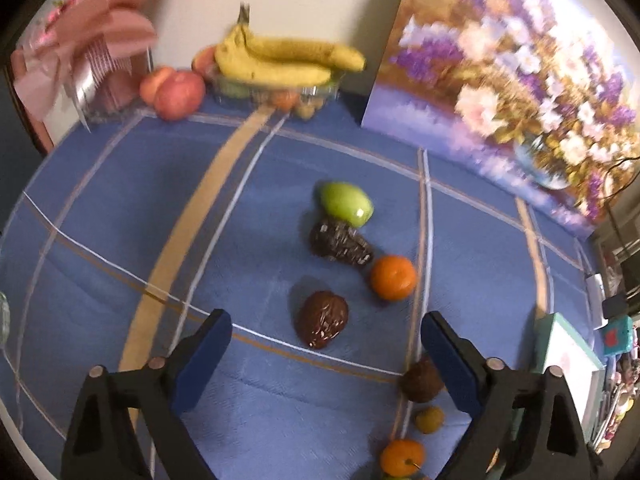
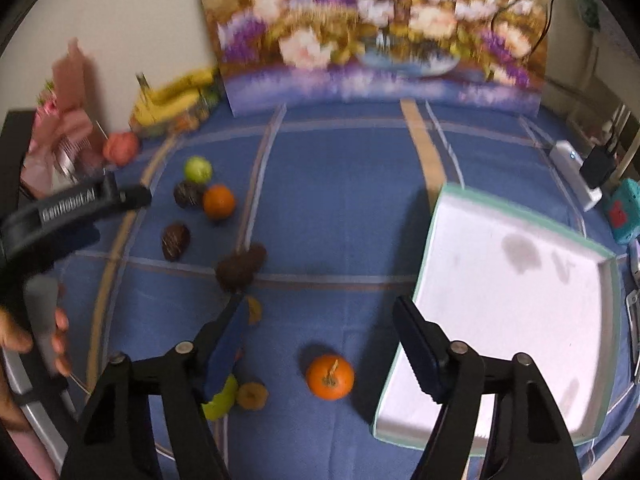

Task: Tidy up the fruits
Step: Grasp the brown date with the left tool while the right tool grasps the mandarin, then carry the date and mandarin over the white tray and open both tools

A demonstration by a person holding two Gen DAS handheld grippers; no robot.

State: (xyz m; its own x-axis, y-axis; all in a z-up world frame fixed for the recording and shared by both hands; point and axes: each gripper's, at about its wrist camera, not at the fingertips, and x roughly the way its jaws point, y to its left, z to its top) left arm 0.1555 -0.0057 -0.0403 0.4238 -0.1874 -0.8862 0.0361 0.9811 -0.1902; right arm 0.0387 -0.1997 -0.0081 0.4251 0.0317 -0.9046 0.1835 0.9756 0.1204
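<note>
A blue cloth (image 2: 344, 184) with pale and tan stripes covers the whole surface, and a big flower painting (image 2: 380, 32) stands upright along its far edge. On the right side of the cloth lies a white tray (image 2: 500, 304) with a pale green rim, nothing in it. At the far left corner a clear bowl (image 1: 276, 88) carries a bunch of bananas (image 1: 280, 60), with two red apples (image 1: 172, 90) just beside it on the cloth and a pink wrapped bouquet (image 1: 88, 56) further left. The left gripper (image 1: 326, 344) hangs over the middle of the cloth, its blue-padded jaws spread and holding nothing; a dark wrinkled fruit (image 1: 322, 319) lies on the cloth between and just beyond them. The right gripper (image 2: 320, 336) stands with its jaws apart and empty, tilted down over a stemmed orange (image 2: 330, 376) that sits on the cloth between them, untouched. A hand (image 2: 44, 332) grips the left tool's handle at the left edge of the right wrist view. Further out in the left wrist view a green apple (image 1: 346, 204) touches a dark glossy fruit (image 1: 340, 245), with an orange (image 1: 393, 277) just beside that. Near the right gripper's left finger lie a brown fuzzy fruit (image 2: 240, 267), a yellow-green fruit (image 2: 220, 400) and a small tan fruit (image 2: 252, 395).
</note>
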